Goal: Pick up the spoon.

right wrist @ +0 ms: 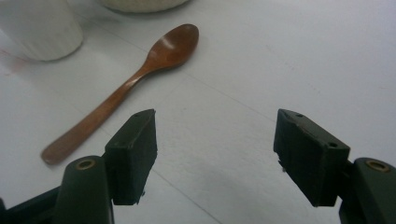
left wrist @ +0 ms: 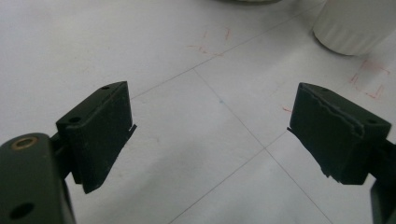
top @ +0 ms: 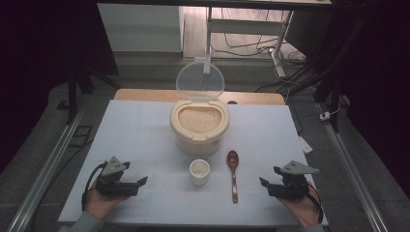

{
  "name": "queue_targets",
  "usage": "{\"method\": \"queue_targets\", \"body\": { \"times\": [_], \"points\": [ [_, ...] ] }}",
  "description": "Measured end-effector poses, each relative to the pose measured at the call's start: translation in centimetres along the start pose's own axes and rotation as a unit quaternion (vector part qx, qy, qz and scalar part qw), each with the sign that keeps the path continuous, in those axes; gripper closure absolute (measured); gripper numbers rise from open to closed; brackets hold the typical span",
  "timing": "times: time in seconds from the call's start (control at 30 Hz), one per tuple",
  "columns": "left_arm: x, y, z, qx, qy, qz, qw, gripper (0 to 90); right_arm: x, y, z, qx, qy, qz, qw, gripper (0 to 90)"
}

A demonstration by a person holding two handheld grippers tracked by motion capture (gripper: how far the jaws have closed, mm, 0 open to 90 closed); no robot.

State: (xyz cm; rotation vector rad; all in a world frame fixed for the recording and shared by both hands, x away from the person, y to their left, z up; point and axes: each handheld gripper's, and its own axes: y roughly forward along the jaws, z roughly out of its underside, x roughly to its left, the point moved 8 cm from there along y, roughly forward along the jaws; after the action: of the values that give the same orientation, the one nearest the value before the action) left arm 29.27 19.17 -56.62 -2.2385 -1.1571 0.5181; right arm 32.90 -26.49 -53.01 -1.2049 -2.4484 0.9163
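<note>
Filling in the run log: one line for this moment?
left gripper open, empty | right gripper open, empty | spoon beside cup | rice container lid up

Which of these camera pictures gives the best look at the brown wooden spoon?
The right gripper view: the brown wooden spoon lies close, bowl and handle whole. The high view shows it small, right of the white ribbed cup. The left gripper view looks at the cup's base instead.

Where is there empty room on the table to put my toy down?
Bare patches: left of the rice container above the left gripper, and right of the spoon above the right gripper. Crowded: middle, around the cup.
</note>
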Motion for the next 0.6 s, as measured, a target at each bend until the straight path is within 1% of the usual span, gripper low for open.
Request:
{"method": "queue_targets", "body": {
  "times": [0.03,0.07,0.13,0.2,0.23,0.27,0.3,0.33,0.4,0.43,0.47,0.5,0.57,0.6],
  "points": [
    [0.0,0.0,0.0,0.0,0.0,0.0,1.0,13.1,0.0,0.0,0.0,0.0,0.0,0.0,1.0,30.4],
    [0.0,0.0,0.0,0.0,0.0,0.001,1.0,13.1,0.6,-0.3,-0.6,0.014,0.016,-0.002,0.9998,31.1],
    [0.0,0.0,0.0,0.001,-0.001,0.003,1.0,13.1,1.1,-0.5,-1.1,0.029,0.022,0.003,0.9993,32.2],
    [0.1,0.1,0.1,0.001,-0.002,0.003,1.0,13.1,1.8,-0.5,-1.6,0.05,0.034,0.005,0.9982,32.8],
    [0.1,0.0,0.0,0.001,-0.001,0.003,1.0,13.1,2.2,-0.5,-1.8,0.059,0.034,0.006,0.9977,33.4],
    [0.1,0.0,0.0,0.001,-0.001,0.003,1.0,13.1,2.2,-0.5,-1.8,0.059,0.034,0.006,0.9977,33.4],
    [0.0,0.0,0.0,0.001,0.0,0.003,1.0,13.1,2.7,-0.4,-1.9,0.068,0.034,0.006,0.9971,33.4],
    [0.0,0.1,0.0,0.001,0.0,0.004,1.0,13.1,3.4,-0.2,-2.1,0.087,0.024,0.01,0.9959,33.3],
    [0.0,0.2,0.1,0.004,0.003,0.004,1.0,13.1,4.0,0.1,-2.3,0.098,0.021,0.017,0.9949,33.1],
    [0.0,0.2,0.1,0.004,0.003,0.004,1.0,13.1,4.3,0.2,-2.4,0.104,0.019,0.016,0.9942,33.1],
    [0.0,0.2,0.1,0.006,0.003,0.005,1.0,13.1,4.3,0.2,-2.4,0.104,0.019,0.016,0.9942,33.1],
    [0.0,0.3,0.1,0.008,0.004,0.004,1.0,13.1,4.8,0.6,-2.7,0.114,0.021,0.014,0.9931,33.1],
    [0.0,0.3,0.1,0.008,0.004,0.004,1.0,13.1,5.2,1.1,-2.9,0.121,0.024,0.011,0.9923,33.6],
    [0.0,0.3,0.1,0.008,0.005,0.004,0.9999,13.1,5.2,1.1,-2.9,0.121,0.024,0.011,0.9923,33.6]
  ]
}}
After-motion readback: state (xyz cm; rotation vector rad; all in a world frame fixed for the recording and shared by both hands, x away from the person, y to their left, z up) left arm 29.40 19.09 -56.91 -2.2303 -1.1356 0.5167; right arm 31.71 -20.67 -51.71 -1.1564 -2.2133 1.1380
